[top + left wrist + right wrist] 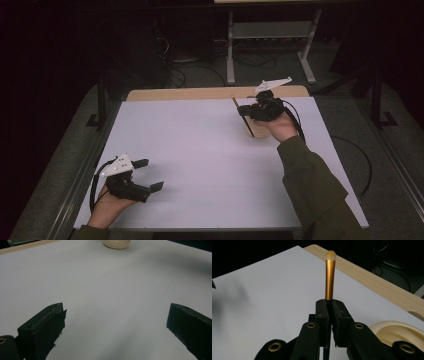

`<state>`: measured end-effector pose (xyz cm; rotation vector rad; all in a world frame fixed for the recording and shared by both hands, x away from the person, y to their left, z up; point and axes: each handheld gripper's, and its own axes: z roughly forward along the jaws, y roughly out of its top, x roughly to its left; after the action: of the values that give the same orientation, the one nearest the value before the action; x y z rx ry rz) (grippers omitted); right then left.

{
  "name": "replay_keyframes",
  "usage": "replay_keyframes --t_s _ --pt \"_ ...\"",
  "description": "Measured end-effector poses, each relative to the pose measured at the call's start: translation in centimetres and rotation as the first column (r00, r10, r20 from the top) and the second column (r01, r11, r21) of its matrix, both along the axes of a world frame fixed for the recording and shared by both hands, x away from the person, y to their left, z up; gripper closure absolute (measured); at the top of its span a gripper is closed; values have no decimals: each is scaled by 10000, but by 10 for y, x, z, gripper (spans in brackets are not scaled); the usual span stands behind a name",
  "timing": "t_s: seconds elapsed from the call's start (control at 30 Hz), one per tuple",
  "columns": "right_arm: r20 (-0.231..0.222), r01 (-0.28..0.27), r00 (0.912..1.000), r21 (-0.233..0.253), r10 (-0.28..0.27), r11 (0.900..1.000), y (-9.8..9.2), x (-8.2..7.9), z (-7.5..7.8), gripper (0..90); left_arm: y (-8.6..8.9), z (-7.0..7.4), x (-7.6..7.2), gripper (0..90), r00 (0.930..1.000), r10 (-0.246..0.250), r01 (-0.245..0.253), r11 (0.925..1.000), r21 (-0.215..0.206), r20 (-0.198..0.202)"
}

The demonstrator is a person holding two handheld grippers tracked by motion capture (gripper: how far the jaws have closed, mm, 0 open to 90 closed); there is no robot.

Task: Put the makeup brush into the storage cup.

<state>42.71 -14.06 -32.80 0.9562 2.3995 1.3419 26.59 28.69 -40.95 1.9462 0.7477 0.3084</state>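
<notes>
My right gripper (246, 111) is at the far right of the table, shut on a thin gold stick (239, 109) with a pale rounded end. In the right gripper view the stick (330, 277) rises straight out from between the closed jaws of that gripper (330, 306). A cream round dish (260, 131) sits on the sheet just under that hand, and its rim (394, 328) is beside the jaws. My left gripper (151, 174) rests near the front left, open and holding nothing. Its jaws stand wide apart over bare white sheet in the left gripper view (117, 322), with the cream dish (117, 243) far ahead.
A white sheet (200, 150) covers the table, and a strip of wooden tabletop (200, 93) shows along the far edge. Beyond it are a metal frame (270, 30) and cables on a dark floor. A cable trails from each gripper.
</notes>
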Motion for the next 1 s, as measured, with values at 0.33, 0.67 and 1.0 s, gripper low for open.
replay_keyframes --t_s 0.33,0.67,1.0 --pt "266 545 9982 34 -546 9985 -9 6 11 831 0 0 0 12 10000 -24 24 10000 39 -17" --pt "436 981 9942 95 -985 9951 -15 12 16 831 0 0 0 12 10000 -11 11 10000 4 -2" --pt "676 1261 9897 78 -1263 9920 -17 20 22 832 0 0 0 12 10000 -41 42 10000 45 -26"
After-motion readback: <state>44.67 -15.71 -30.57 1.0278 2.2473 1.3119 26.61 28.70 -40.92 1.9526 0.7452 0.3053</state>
